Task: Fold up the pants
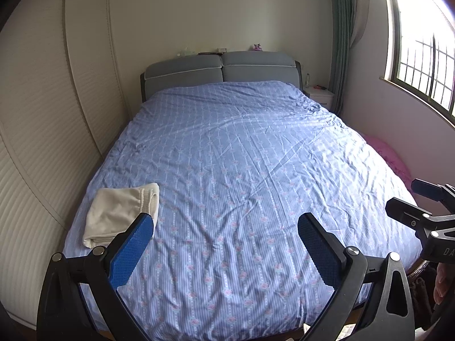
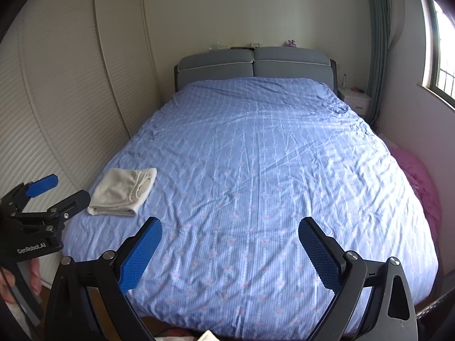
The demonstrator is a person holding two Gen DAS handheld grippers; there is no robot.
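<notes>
A pair of cream pants (image 1: 121, 213) lies folded into a small bundle at the near left of the bed, also in the right wrist view (image 2: 123, 191). My left gripper (image 1: 226, 224) is open and empty, held above the foot of the bed, its left finger just right of the bundle. It also shows from the side at the left of the right wrist view (image 2: 61, 190). My right gripper (image 2: 230, 228) is open and empty above the foot of the bed; it shows at the right edge of the left wrist view (image 1: 406, 196).
The bed (image 1: 241, 156) carries a blue patterned cover and a grey headboard (image 1: 221, 68). White louvred wardrobe doors (image 1: 42, 113) run along the left. A white nightstand (image 1: 320, 95), a window (image 1: 423, 56) and a pink heap (image 1: 389, 153) are on the right.
</notes>
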